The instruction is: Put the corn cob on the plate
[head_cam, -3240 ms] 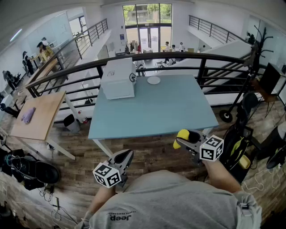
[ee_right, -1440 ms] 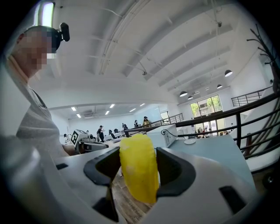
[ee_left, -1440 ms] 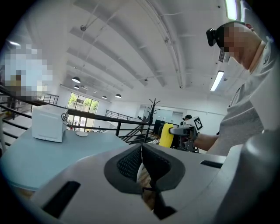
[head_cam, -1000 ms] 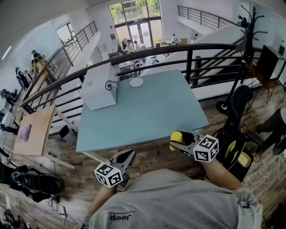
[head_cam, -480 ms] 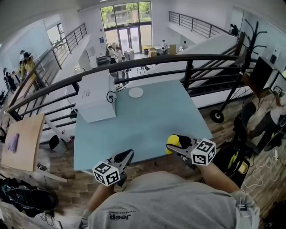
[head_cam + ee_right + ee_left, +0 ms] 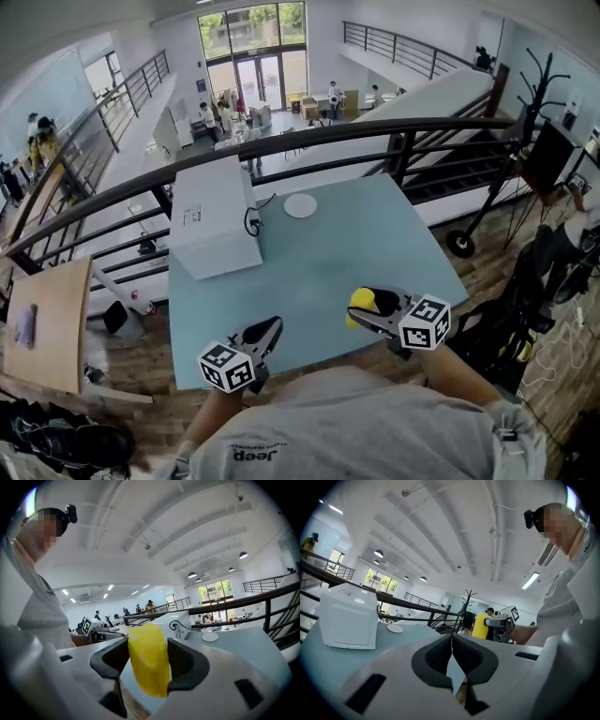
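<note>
Above table (image 6: 328, 248) edge, corn cob (image 6: 361, 302)

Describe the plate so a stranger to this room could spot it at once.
Find the big pale blue table by the black railing. Near its far edge, just right of the large white box in the head view, lies the plate. It is the only small, flat, round white thing there; the box is tall and blocky.

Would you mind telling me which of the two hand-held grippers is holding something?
The right hand-held gripper: its jaws are clamped on the yellow corn cob, whereas the left hand-held gripper has its jaws together and empty.
</note>
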